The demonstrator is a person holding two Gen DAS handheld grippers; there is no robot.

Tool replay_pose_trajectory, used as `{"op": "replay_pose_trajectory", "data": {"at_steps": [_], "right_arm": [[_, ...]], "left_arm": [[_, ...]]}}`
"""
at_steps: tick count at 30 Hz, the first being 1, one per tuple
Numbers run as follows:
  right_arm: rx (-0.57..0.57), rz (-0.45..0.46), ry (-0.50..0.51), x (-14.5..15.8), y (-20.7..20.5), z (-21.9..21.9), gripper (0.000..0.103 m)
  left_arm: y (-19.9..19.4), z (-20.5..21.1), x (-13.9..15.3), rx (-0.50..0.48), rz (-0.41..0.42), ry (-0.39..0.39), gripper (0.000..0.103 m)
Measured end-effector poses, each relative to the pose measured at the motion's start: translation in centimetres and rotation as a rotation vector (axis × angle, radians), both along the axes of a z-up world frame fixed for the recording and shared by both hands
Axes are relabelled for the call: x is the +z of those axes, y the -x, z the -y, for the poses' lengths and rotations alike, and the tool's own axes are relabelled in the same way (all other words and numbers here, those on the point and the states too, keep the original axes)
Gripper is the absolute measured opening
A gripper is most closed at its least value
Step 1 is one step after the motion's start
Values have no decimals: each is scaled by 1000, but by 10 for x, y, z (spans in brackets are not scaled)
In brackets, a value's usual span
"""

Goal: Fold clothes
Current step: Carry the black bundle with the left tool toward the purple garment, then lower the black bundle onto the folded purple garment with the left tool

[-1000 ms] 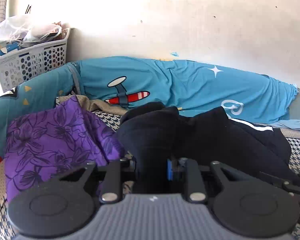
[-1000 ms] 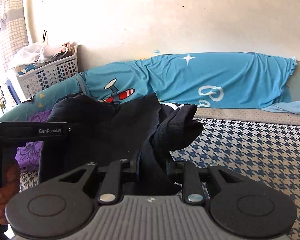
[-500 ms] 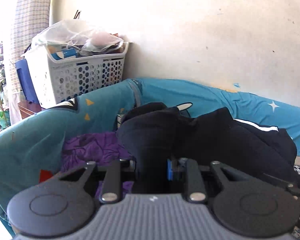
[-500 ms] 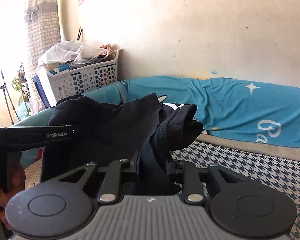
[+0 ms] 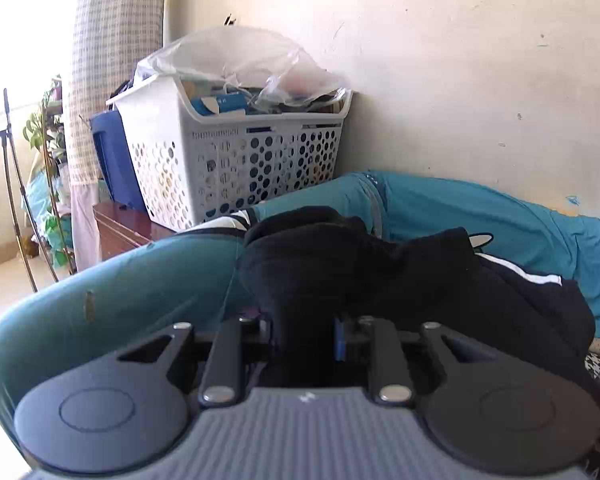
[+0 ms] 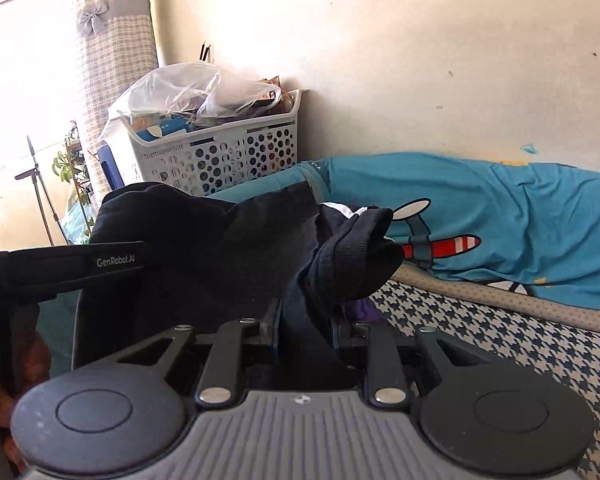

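Observation:
A black garment (image 5: 400, 276) with a thin white stripe fills the middle of the left wrist view, held up off the bed. My left gripper (image 5: 302, 338) is shut on a bunched edge of it. In the right wrist view the same black garment (image 6: 204, 248) hangs across the left and centre, and my right gripper (image 6: 306, 330) is shut on another bunched edge with a ribbed cuff sticking out. The other gripper's body, marked GenRobot.AI (image 6: 72, 266), shows at the left, with a hand (image 6: 4, 392) below it. The fabric hides both sets of fingertips.
A white perforated laundry basket (image 5: 236, 160) (image 6: 228, 152) topped with a clear plastic bag stands against the wall. A teal bolster with a plane print (image 6: 480, 216) (image 5: 480, 212) runs along the wall. A houndstooth bed cover (image 6: 520, 344) lies at right. Curtain, plants and a blue bin stand at far left.
Both grippers have swung left and upward with the black garment; the basket and curtain have come into view, and the purple floral cloth has dropped out of the left wrist view.

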State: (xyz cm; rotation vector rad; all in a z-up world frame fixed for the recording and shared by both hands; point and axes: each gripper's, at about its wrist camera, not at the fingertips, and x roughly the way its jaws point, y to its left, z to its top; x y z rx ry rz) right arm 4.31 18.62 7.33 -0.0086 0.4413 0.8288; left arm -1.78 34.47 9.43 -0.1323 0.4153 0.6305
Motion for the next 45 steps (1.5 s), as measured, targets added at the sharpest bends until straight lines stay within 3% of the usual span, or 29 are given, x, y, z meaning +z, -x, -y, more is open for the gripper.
{"op": "replay_pose_trajectory", "data": {"at_steps": [3, 5, 7, 10, 16, 19, 25, 31, 40, 45], "right_arm": [[-18, -16, 22, -13, -9, -11, 22], [-39, -31, 45, -24, -16, -16, 23], [-56, -56, 80, -34, -22, -17, 24], [-100, -60, 92, -41, -25, -6, 32], [-222, -26, 118, -38, -30, 19, 35], [-172, -13, 101, -32, -22, 17, 34], [-73, 12, 69, -22, -5, 13, 34], [19, -4, 88, -33, 7, -7, 34], [195, -31, 54, -37, 34, -34, 34], [323, -10, 90, -46, 57, -60, 34]], "left_arm": [[-14, -18, -12, 6, -37, 58, 33], [-16, -27, -19, 74, -58, 69, 50], [-12, -35, -18, 137, -55, 48, 55], [5, -51, -11, 225, -9, 75, 78], [30, -80, -4, 304, 46, 184, 78], [35, -81, -4, 303, 53, 199, 78], [24, -67, -5, 255, 13, 140, 78], [6, -57, -17, 224, -39, 81, 78], [-4, -81, -37, 260, -81, 102, 81], [-9, -83, -42, 261, -103, 97, 81]]}}
